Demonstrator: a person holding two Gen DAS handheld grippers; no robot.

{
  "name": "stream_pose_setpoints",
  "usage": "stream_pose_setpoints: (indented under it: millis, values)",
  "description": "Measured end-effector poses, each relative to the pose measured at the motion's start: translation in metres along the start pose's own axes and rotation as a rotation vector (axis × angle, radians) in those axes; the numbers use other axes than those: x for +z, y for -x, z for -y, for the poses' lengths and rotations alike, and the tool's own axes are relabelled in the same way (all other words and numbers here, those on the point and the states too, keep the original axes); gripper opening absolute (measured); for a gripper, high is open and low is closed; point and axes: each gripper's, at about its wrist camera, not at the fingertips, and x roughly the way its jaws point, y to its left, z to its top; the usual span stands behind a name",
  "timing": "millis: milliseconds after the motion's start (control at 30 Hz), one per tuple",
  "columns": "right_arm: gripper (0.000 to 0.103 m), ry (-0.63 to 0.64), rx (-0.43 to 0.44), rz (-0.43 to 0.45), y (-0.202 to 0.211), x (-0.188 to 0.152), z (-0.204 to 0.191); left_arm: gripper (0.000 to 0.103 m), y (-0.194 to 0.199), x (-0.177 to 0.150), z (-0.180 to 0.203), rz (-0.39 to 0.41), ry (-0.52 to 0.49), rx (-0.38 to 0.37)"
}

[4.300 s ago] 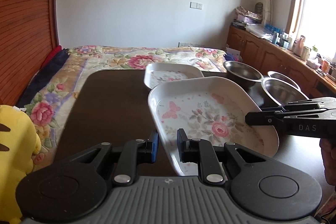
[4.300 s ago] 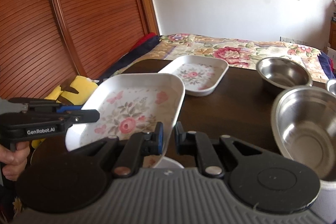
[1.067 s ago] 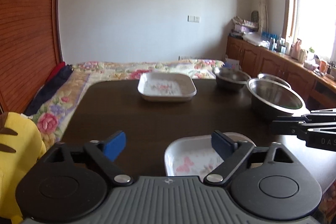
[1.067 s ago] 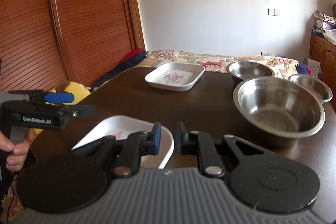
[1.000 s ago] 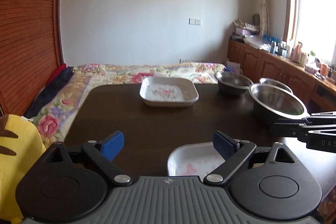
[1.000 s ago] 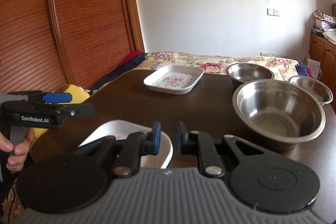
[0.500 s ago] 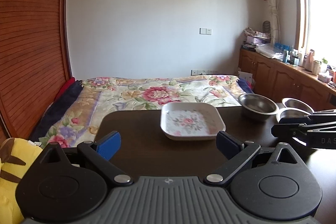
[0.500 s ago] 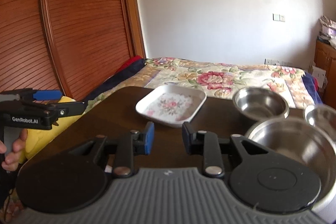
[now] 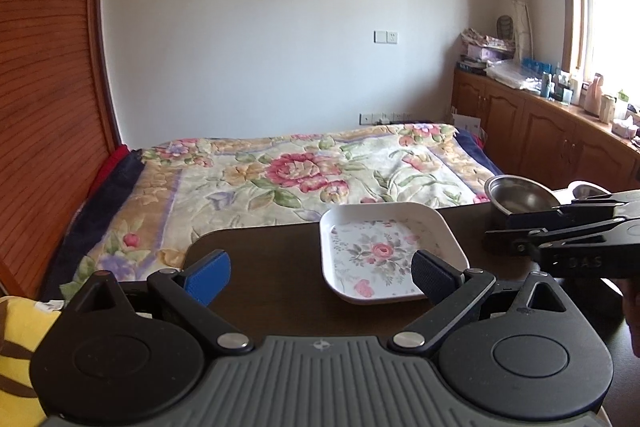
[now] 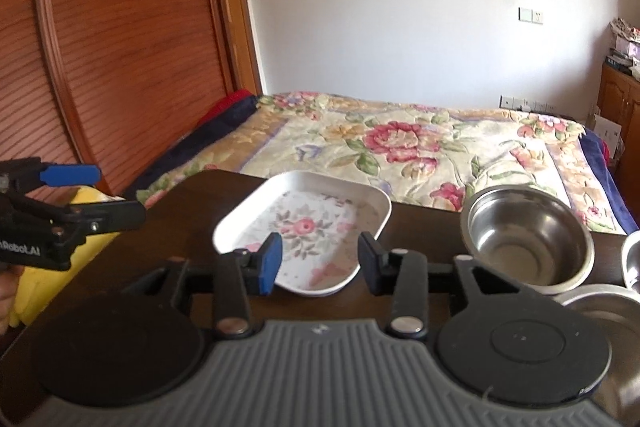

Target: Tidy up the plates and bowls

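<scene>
Both grippers have lifted away from the near plate and now face the floral plate (image 10: pixel 304 227) at the dark table's (image 9: pixel 280 267) far edge. Left gripper (image 9: pixel 320 275) and right gripper (image 10: pixel 318 259) gape, empty.

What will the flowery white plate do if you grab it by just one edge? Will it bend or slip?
The flowery white plate looks stiff and moulded, so it probably won't bend. Its glossy surface might slip a little. It is wide and shallow, so held by one edge the far side may droop; both open tools, left and right, could share it.
</scene>
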Motion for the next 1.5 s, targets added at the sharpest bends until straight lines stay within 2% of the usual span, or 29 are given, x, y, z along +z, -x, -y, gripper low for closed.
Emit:
stream_pose_setpoints:
  millis: [100, 267, 500, 567, 700, 933, 1233, 1333, 1400, 1500]
  values:
    - [0.043, -0.002, -0.015, -0.026, -0.014, 0.000, 0.001, 0.094, -0.017, 0.002, -0.002, -0.022, -0.005, -0.013]
    - [0.043, -0.012, -0.035, -0.056, -0.032, 0.000, 0.004, 0.081, -0.044, 0.007, -0.005, -0.066, -0.015, -0.047]
    - [0.039, -0.021, -0.057, -0.084, -0.050, -0.001, 0.008, 0.075, -0.079, 0.014, -0.009, -0.111, -0.029, -0.062]
    - [0.038, -0.021, -0.063, -0.090, -0.053, -0.001, 0.009, 0.070, -0.088, 0.014, -0.010, -0.126, -0.028, -0.064]
    - [0.036, -0.017, -0.079, -0.104, -0.059, -0.001, 0.009, 0.066, -0.102, 0.015, -0.009, -0.144, -0.030, -0.069]
    - [0.032, -0.023, -0.085, -0.122, -0.066, -0.003, 0.011, 0.052, -0.121, 0.013, -0.012, -0.182, 0.000, -0.097]
    - [0.026, -0.059, -0.083, -0.144, -0.074, -0.005, 0.018, 0.043, -0.134, 0.010, -0.014, -0.214, 0.031, -0.120]
    - [0.024, -0.076, -0.080, -0.142, -0.075, -0.006, 0.020, 0.034, -0.137, 0.008, -0.013, -0.225, 0.030, -0.126]
    - [0.023, -0.077, -0.082, -0.142, -0.076, -0.006, 0.020, 0.033, -0.138, 0.008, -0.013, -0.229, 0.030, -0.125]
    - [0.022, -0.074, -0.081, -0.139, -0.076, -0.006, 0.019, 0.024, -0.141, 0.007, -0.015, -0.239, 0.042, -0.134]
